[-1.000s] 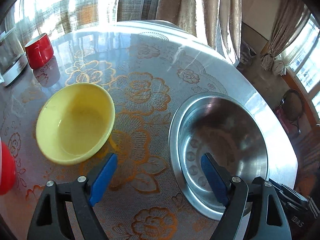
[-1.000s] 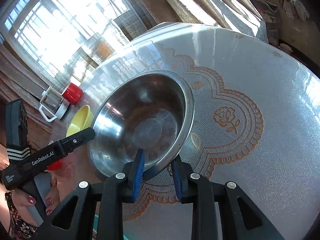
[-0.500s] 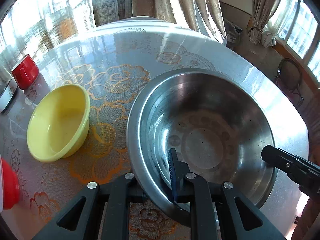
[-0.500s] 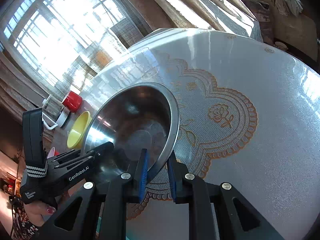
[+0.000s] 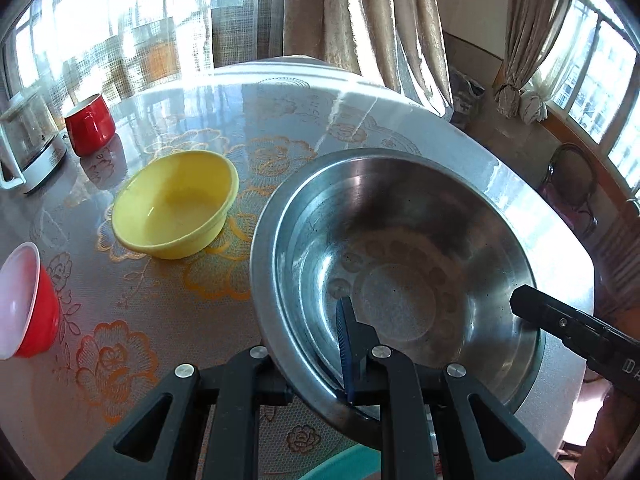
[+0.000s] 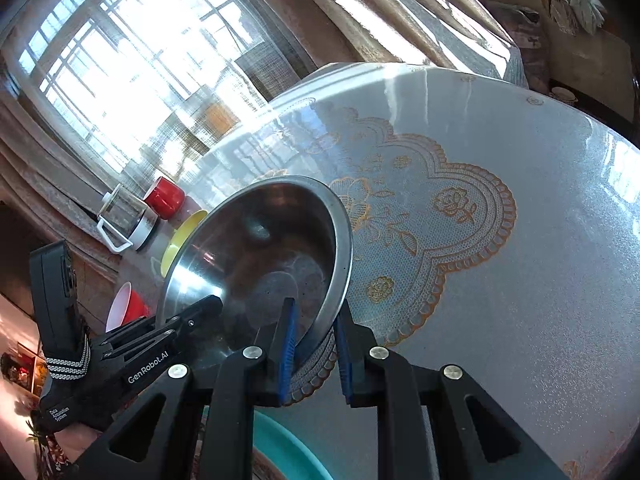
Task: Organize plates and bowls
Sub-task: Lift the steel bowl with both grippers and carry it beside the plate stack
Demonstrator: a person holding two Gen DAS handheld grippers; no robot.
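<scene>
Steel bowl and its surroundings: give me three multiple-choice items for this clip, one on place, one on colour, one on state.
1. In the left wrist view, where does the yellow bowl sit relative to the steel bowl?
A. inside it
B. to its left on the table
C. stacked under it

2. What colour is the mug beside the glass jug?
A. red
B. green
C. black

3. How is the steel bowl held?
A. by no tongs
B. by the left tongs only
C. by the left tongs and right tongs, each shut on its rim

Answers: 1 B, a gap of tablecloth separates them. 2 A, its wall is plainly red. 3 C, each wrist view shows pads either side of the rim.
</scene>
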